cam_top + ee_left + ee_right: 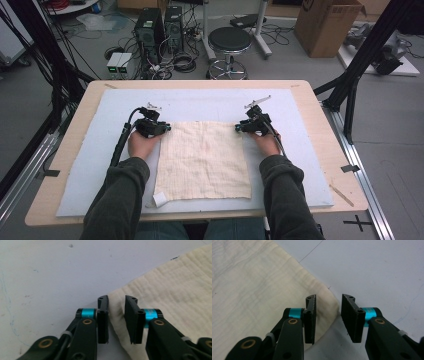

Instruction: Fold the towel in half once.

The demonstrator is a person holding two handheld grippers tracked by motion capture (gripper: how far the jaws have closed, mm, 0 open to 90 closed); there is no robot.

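We are holding each open hand-held gripper, left (166, 128) and right (238, 128), straddling the cloth's (202, 160) ten and two o'clock corners; our sleeves are hiding the tabletop's (320, 120) near edge.

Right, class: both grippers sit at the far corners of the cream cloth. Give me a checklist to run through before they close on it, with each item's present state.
1. Left gripper open: ok.
2. Right gripper open: ok.
3. Corner of the cloth between the left jaws: ok, its edge lies in the gap.
4. Corner between the right jaws: ok.
5. Cloth flat on the grey mat: ok.
6. Jaws low enough to pinch fabric: cannot tell.
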